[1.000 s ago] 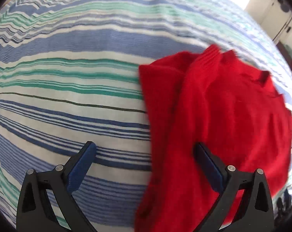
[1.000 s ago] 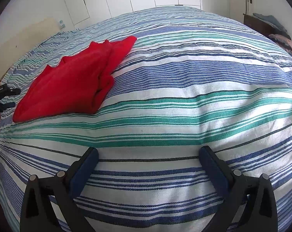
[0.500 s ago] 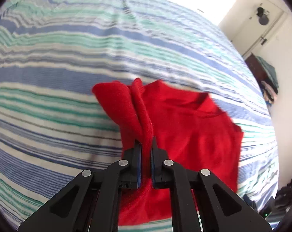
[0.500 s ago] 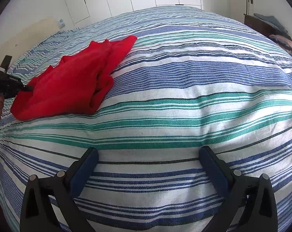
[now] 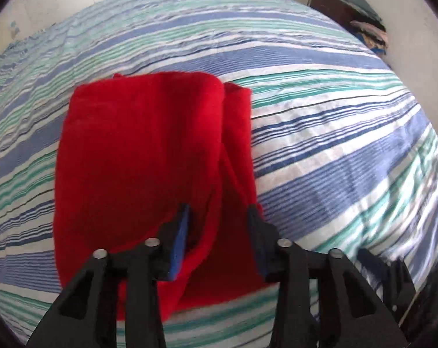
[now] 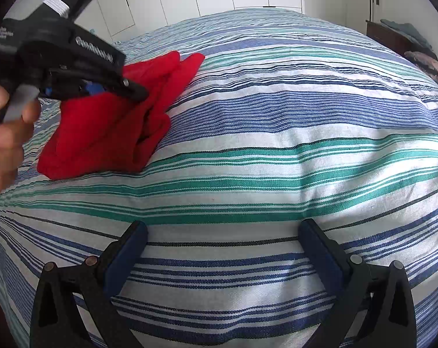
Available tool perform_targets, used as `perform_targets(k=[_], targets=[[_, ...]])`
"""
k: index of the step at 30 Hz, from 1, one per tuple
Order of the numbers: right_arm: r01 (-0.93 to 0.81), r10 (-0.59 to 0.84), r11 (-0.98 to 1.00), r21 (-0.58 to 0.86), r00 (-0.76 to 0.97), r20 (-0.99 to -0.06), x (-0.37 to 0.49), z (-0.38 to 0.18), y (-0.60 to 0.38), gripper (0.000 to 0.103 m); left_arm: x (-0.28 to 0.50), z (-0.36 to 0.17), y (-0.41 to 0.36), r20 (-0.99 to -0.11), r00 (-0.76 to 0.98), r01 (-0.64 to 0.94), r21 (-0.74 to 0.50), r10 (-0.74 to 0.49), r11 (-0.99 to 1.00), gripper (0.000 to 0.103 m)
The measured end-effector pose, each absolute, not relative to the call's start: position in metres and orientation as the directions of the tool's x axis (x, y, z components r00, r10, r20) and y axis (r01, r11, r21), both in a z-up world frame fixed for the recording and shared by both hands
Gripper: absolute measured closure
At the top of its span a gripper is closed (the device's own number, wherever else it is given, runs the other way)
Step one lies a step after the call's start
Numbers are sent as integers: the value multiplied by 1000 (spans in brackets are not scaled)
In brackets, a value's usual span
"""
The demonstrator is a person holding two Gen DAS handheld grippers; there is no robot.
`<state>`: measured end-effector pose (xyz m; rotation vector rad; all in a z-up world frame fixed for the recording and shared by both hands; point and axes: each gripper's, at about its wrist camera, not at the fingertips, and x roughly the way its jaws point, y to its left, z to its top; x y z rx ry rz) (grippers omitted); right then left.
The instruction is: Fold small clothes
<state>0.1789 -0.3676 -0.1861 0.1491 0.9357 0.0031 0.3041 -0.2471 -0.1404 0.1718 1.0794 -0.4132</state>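
Left gripper (image 5: 217, 226) is hanging low over the near edge of the red garment (image 5: 137, 156), jaws parted with a fold of cloth between them but not pinched, so I judge it released; the right gripper (image 6: 223, 249) is idling wide apart over bare bed (image 6: 276, 150). Garment is lying doubled over on the bed's left side, so a fold looks just laid, and the next move is probably calling for a flattening press or another fold.
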Motion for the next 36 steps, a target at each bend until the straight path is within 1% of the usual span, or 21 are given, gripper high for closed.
perform_targets(k=[1,2,4,7,10,12,13,14,15,17,20,23,24,26,27,28,29,30,32,33,36], targets=[[62,72,989,134,596,-800,179,-186,-368,0,291,-129,-235,-859,435,415,-74,-269,907,26],[62,75,988,139,597,-799,178,-186,-369,0,276,-116,-214,-828,481,405,-81,-287,911,16],[63,74,988,138,594,-801,179,-186,-369,0,258,-104,-175,-785,554,362,-72,-277,929,6],[63,76,988,140,589,-805,180,-186,-370,0,251,-117,-100,-786,598,224,-21,-155,974,6],[90,108,976,198,592,-798,175,-173,-376,2,250,-163,-32,-830,558,43,30,1,999,7],[138,176,934,330,626,-760,169,-152,-386,14,246,-203,7,-863,503,-60,15,43,998,8],[142,251,886,442,655,-713,166,-142,-390,17,240,-220,21,-870,491,-84,-18,26,996,5],[139,321,828,543,675,-664,166,-135,-391,17,230,-227,31,-835,549,-74,-86,-32,994,5],[129,388,771,624,682,-620,169,-131,-389,17,225,-228,33,-811,584,-68,-106,-47,992,5],[120,484,691,713,656,-580,187,-131,-377,19,229,-229,23,-819,573,-56,-64,-20,996,1],[129,527,664,736,617,-584,221,-133,-357,24,231,-233,18,-815,579,-45,-38,-5,998,1],[157,581,631,760,554,-597,256,-136,-335,24,227,-231,21,-807,591,-44,-58,-21,997,1],[172,595,632,756,518,-615,267,-138,-325,24,227,-232,21,-805,593,-44,-57,-20,997,1],[206,572,709,674,392,-721,291,-151,-299,24,228,-232,19,-804,594,-44,-54,-18,998,1],[211,529,761,613,345,-775,299,-157,-291,29,228,-231,21,-804,594,-44,-55,-19,997,1],[200,477,809,553,328,-816,304,-158,-286,52,226,-229,22,-803,595,-44,-58,-20,997,1],[178,449,832,526,341,-826,306,-154,-286,85,226,-229,23,-802,597,-44,-60,-22,997,1],[141,469,820,555,390,-792,302,-143,-289,94,224,-228,22,-800,599,-44,-60,-22,997,1],[35,547,767,640,485,-682,288,-126,-300,95,224,-228,20,-796,605,-44,-57,-18,997,1],[12,541,775,632,504,-673,281,-127,-306,95,220,-228,21,-795,606,-44,-53,-16,998,1],[143,426,847,512,393,-815,282,-181,-327,95,215,-227,20,-794,607,-42,-50,-14,998,1]])
